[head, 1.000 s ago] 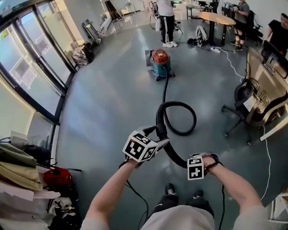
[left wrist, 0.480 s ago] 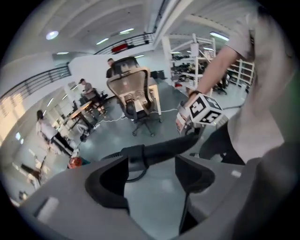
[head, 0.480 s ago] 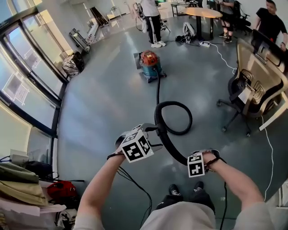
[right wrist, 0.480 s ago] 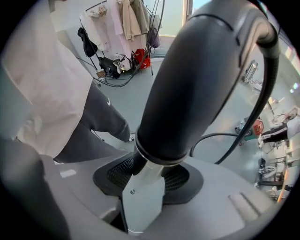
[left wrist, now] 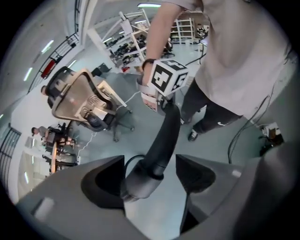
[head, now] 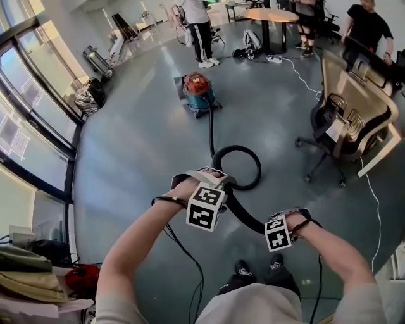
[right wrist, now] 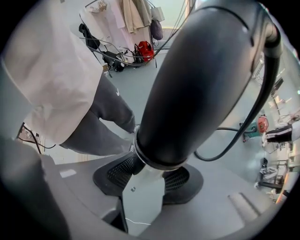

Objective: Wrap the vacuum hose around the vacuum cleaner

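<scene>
The vacuum cleaner (head: 197,92), red on top with a teal drum, stands on the grey floor far ahead. Its black hose (head: 237,166) runs toward me, makes a loop on the floor and rises to my hands. My left gripper (head: 209,190) straddles the hose (left wrist: 159,140). It lies against one pad with a gap at the other, so the jaws are open. My right gripper (head: 281,226) points down and is shut on the hose's thick end (right wrist: 197,84), which fills the right gripper view between the meshed pads (right wrist: 117,171).
An office chair (head: 335,120) stands to the right. Beyond the vacuum cleaner are people (head: 197,28) and a round table (head: 272,16). A white cord (head: 304,73) and black cables (head: 183,253) lie on the floor. Bags (head: 85,98) sit by the left windows, clothes (head: 31,278) at lower left.
My left gripper has rolled over on the hose and sunk a little; its marker cube now faces me. Both hands have shifted slightly, and the hose loop appears smaller.
</scene>
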`<action>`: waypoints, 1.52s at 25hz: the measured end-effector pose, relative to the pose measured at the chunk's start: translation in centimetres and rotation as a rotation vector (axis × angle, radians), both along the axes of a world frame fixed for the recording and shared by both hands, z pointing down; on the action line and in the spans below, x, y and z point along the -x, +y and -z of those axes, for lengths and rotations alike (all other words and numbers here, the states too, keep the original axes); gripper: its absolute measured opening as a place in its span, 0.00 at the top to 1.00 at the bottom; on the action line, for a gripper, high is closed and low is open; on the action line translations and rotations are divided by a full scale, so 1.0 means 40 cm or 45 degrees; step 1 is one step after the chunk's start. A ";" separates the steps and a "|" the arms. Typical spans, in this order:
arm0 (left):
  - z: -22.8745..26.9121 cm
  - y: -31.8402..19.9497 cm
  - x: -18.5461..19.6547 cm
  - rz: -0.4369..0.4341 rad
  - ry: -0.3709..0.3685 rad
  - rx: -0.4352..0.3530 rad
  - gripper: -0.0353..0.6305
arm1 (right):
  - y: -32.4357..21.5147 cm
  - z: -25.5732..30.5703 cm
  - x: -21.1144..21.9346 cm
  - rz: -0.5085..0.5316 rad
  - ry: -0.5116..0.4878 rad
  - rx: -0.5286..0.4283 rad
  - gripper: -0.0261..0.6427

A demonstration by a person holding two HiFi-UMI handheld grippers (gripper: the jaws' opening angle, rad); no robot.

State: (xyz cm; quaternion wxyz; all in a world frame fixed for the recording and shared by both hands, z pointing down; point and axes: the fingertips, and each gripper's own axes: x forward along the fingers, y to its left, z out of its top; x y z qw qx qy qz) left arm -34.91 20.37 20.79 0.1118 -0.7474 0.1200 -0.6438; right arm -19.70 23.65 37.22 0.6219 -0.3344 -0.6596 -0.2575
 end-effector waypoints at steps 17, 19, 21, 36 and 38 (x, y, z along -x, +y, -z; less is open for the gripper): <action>-0.096 -0.012 -0.035 -0.073 0.163 -0.043 0.61 | -0.095 0.021 -0.044 0.290 0.152 -0.045 0.66; -0.095 -0.036 -0.035 -0.035 0.188 -0.052 0.62 | -0.132 0.011 -0.037 0.322 0.145 -0.057 0.65; -0.087 -0.069 -0.036 -0.001 0.190 -0.065 0.62 | -0.176 0.006 -0.030 0.352 0.124 -0.067 0.66; -0.008 -0.365 0.014 0.392 0.148 -0.202 0.63 | -0.615 0.056 0.144 0.378 -0.278 -0.272 0.64; -0.009 -0.394 0.013 0.429 0.145 -0.208 0.63 | -0.648 0.061 0.162 0.333 -0.351 -0.274 0.64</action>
